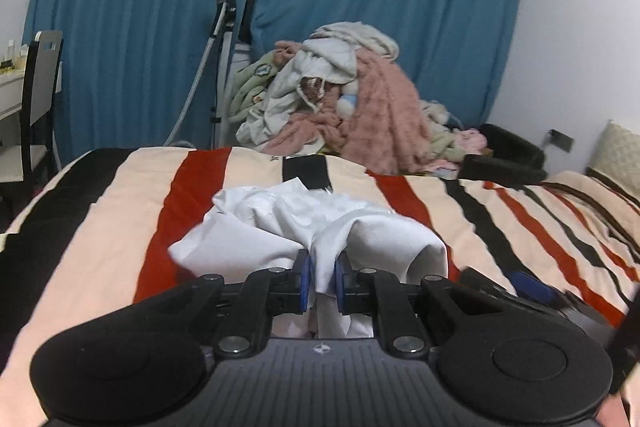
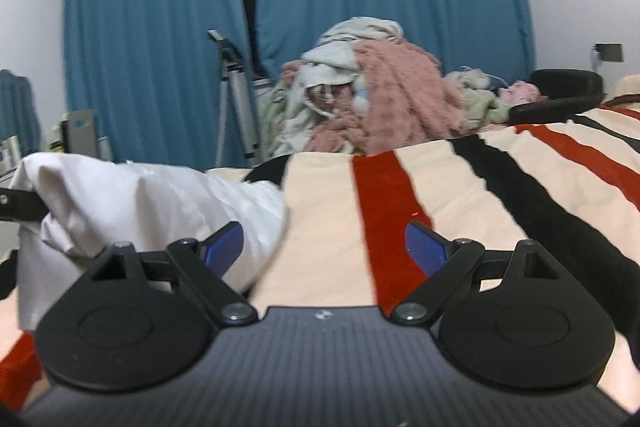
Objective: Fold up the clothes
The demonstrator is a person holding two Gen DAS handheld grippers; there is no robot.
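White garment, crumpled, lies on the striped bedspread near the middle of the bed, one bunched fold pulled up off the cover. That fold sits pinched between the blue pads of the left gripper, whose jaws are drawn close together on the cloth. From the other side the same white cloth bulges just left of the right gripper; its jaws stand wide apart over the bedspread with nothing between them, the left blue pad just beside the fabric. Behind the bed, a heap of pink and pale laundry rises against teal curtains.
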